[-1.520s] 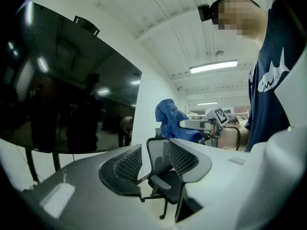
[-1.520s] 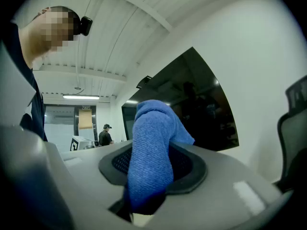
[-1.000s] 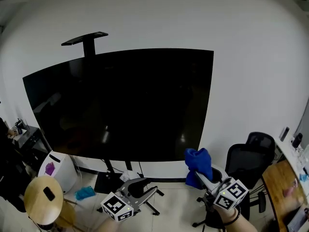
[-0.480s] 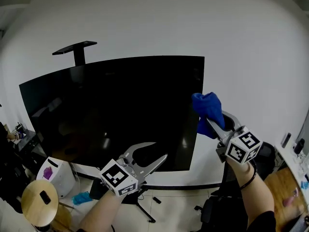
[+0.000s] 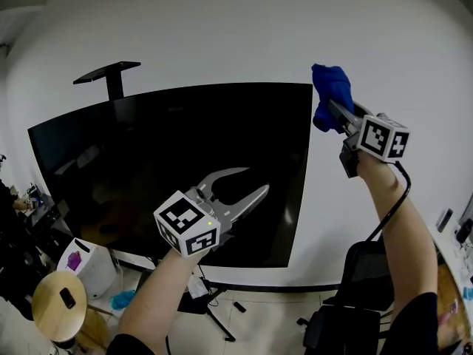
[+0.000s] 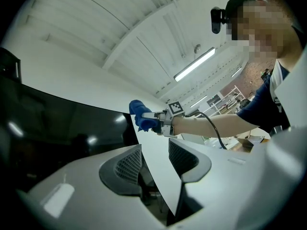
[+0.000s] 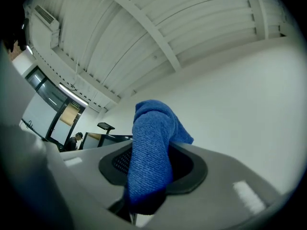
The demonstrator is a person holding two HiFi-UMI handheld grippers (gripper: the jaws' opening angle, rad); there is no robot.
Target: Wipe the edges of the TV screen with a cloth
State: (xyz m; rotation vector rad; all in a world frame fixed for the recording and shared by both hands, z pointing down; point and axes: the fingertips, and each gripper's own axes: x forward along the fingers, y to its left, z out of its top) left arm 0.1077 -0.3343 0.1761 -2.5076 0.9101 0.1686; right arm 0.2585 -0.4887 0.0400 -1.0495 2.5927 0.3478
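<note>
Blue cloth (image 5: pixel 330 87) is clamped in the right gripper (image 5: pixel 334 109), held up beside the top right corner of the TV screen (image 5: pixel 185 168). Left gripper (image 5: pixel 253 180) jaws are parted, nothing gripped. Wiping looks barely begun, all edges left

I count two grippers: the left gripper (image 5: pixel 257 179) and the right gripper (image 5: pixel 330 109). There are two marker cubes (image 5: pixel 186 224), one on each gripper. There is one blue cloth (image 5: pixel 330 86), at the tip of the right gripper. One TV screen (image 5: pixel 148 168) stands behind the left gripper. Below and to the left of the left gripper there are one round wooden table (image 5: pixel 52 309) and one white device (image 5: pixel 87 261). Below the right gripper there is one office chair (image 5: pixel 341 325).
</note>
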